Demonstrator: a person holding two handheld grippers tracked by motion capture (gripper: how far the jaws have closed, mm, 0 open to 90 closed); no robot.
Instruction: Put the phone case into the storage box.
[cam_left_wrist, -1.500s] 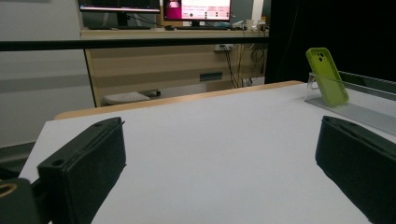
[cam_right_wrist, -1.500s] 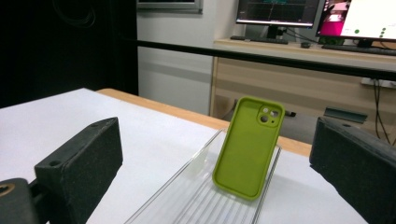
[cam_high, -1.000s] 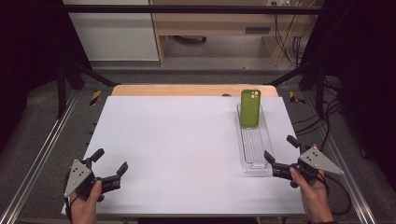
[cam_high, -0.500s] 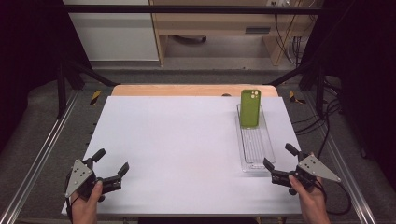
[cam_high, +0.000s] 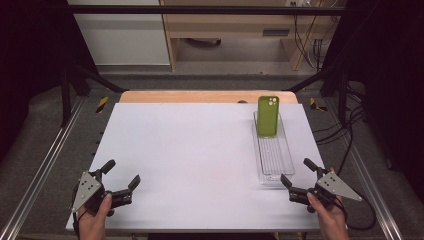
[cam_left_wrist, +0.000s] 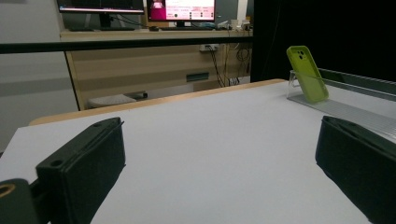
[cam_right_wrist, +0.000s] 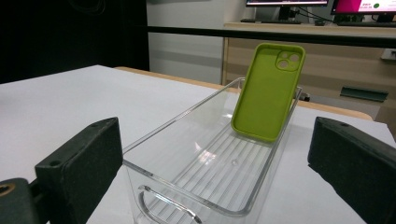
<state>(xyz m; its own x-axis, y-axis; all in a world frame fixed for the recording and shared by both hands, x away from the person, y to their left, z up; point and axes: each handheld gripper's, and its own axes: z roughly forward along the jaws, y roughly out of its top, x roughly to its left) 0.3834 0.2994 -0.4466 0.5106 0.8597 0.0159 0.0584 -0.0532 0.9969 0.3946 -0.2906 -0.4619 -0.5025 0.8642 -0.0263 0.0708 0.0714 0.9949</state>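
Observation:
A green phone case (cam_high: 268, 115) leans upright against the far end of a long clear plastic tray (cam_high: 285, 159) on the right side of the white table. In the right gripper view the phone case (cam_right_wrist: 268, 91) stands inside the clear tray (cam_right_wrist: 163, 129), straight ahead of the jaws. My right gripper (cam_high: 296, 172) is open, just off the tray's near end, holding nothing. My left gripper (cam_high: 121, 173) rests open near the front left corner of the table, far from the tray. From the left gripper view the phone case (cam_left_wrist: 307, 73) appears far off to the right.
The white table top (cam_high: 190, 155) has bare room between the two grippers. A wooden strip (cam_high: 205, 96) runs along its far edge. Metal rails (cam_high: 45, 165) flank the table, and cables (cam_high: 345, 135) trail on the floor at right.
My right gripper has drifted slightly toward me and a little left, staying open near the tray's end. The left gripper has barely moved.

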